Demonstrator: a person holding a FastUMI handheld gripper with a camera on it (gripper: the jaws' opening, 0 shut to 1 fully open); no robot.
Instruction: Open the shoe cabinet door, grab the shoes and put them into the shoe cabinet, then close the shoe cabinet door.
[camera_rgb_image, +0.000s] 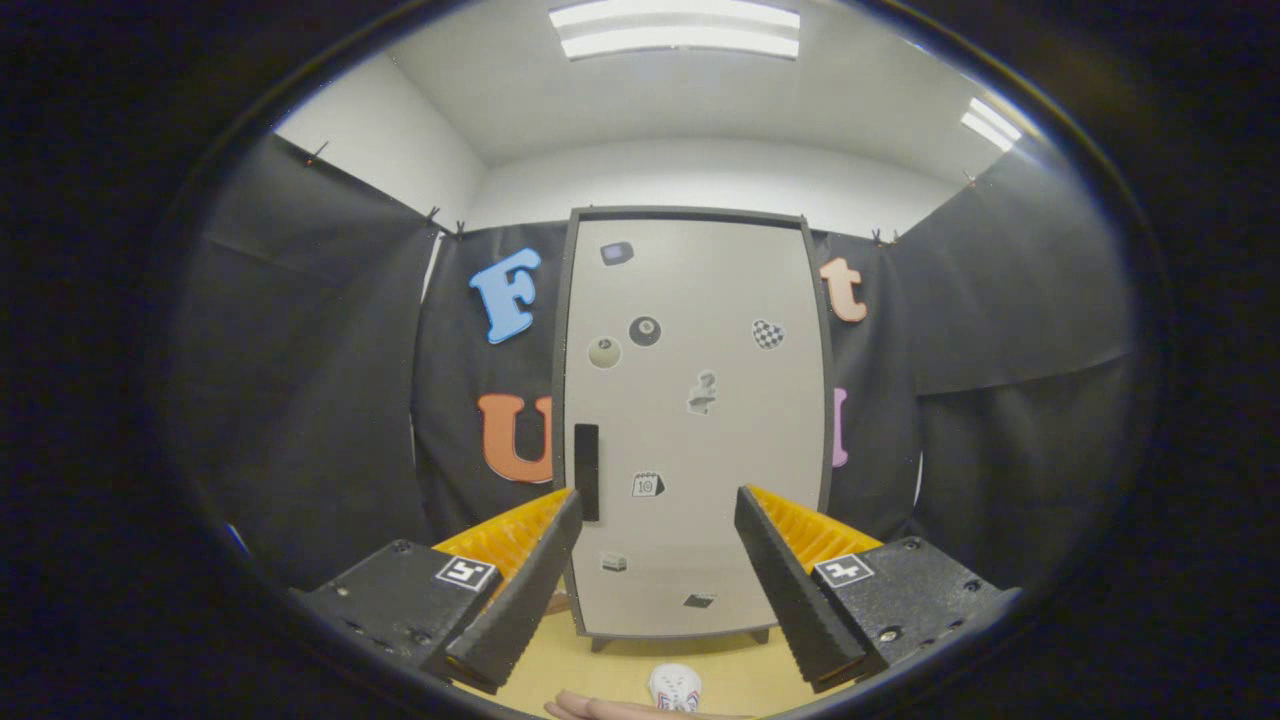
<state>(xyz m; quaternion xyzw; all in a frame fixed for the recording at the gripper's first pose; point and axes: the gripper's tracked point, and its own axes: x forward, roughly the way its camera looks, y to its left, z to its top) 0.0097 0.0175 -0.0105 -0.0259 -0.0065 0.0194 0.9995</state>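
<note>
So the shoe cabinet (700, 420) stands upright beyond the claw (658, 500), door flat shut, dark handle (587, 472) near its left edge, so nothing looks done yet. A shoe (675, 686) waits on the worktop (620, 665) between the spread, empty fingers, beside a hand (600, 710). Open room all around for the door's swing.

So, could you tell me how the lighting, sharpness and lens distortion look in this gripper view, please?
In the gripper view, ceiling lights give even, soft light with no strong glare on the closed cabinet door; the fisheye bows the door's edges outward; door and handle look sharp, while the shoe is small and softer; the open gripper has nothing between its fingers.
</note>
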